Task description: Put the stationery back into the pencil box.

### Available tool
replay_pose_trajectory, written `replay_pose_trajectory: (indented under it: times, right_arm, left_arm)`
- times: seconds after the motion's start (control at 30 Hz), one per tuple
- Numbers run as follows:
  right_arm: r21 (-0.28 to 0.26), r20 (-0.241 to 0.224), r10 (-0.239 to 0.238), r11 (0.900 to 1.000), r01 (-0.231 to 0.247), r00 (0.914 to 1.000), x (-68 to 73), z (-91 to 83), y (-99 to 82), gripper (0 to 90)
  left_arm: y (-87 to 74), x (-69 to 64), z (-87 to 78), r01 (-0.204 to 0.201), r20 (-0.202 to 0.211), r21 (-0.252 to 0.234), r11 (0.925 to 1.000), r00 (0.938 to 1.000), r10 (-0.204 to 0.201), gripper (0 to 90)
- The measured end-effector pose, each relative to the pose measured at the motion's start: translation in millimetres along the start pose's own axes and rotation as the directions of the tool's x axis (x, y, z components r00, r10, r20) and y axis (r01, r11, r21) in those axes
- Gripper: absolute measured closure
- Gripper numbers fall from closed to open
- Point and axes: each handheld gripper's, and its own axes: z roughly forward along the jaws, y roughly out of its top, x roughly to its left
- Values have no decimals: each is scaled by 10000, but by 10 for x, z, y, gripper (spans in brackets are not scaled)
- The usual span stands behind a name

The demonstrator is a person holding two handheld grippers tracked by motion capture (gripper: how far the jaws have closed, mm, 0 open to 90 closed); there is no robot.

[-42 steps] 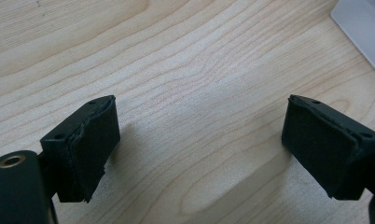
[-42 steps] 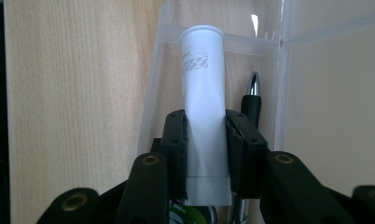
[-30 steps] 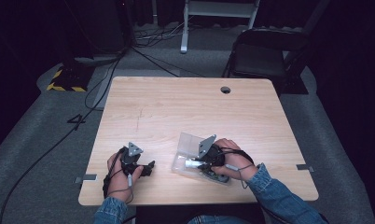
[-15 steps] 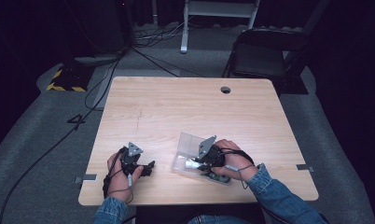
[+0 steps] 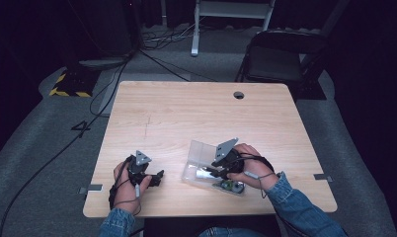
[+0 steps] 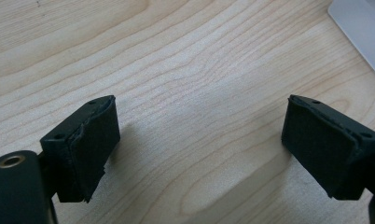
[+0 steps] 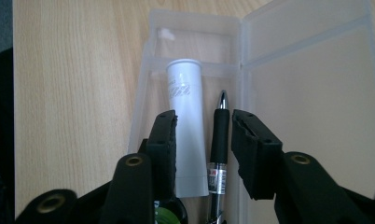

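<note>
A clear plastic hinged case lies open on a light wooden table, near the person's edge. Inside it, side by side and touching, lie a white plastic tube and a black pen with a silver tip. The right gripper reaches into the case with both items between its jaws, which have just been opening; the pads stand just off them, gripping nothing. The left gripper rests apart over bare wood, jaws spread wide and empty, with the case's corner beyond.
</note>
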Motion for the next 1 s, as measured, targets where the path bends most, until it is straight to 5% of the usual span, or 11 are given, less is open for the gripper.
replay_pose_trajectory:
  times: [0.43,0.8,1.0]
  right_arm:
    - [-1147,792,802,9909,-708,9936,-127,-337,-76,551]
    - [-1903,1356,1596,9728,-1324,9778,-261,-602,-209,506]
    - [-2459,1603,2287,9514,-1855,9602,-335,-729,-294,440]
  left_arm:
    - [0,1,1,6,9,-5,10000,10000,-6,116]
    - [0,1,2,4,23,-6,10000,10000,-4,116]
    - [-1,7,0,-26,79,-1,10000,10000,26,116]
